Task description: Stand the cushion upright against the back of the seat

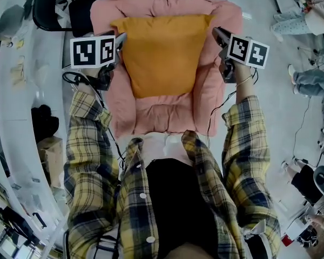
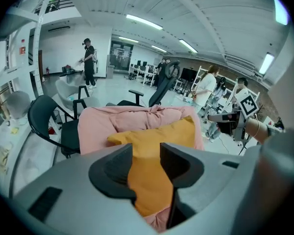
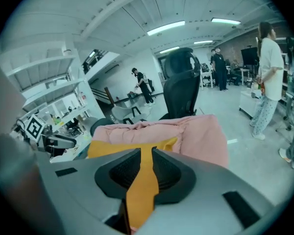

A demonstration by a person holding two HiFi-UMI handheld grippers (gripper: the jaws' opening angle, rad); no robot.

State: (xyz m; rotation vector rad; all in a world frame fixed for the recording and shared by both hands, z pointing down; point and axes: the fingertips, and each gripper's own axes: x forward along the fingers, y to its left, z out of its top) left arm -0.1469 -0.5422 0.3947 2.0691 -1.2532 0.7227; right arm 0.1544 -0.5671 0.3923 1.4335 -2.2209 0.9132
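Observation:
An orange cushion leans against the back of the pink padded seat, its lower edge on the seat pad. My left gripper hovers just off the cushion's left edge, jaws apart and empty. At the cushion's upper right corner my right gripper stands with a narrower gap, also empty. In the left gripper view the cushion shows beyond the left gripper. The right gripper view has the cushion behind the slit of the right gripper; its pads do not press on it.
A black chair stands behind the seat at the left. A white curved desk runs along the left side. A tall black office chair is behind the seat. People stand and sit on the floor at the right.

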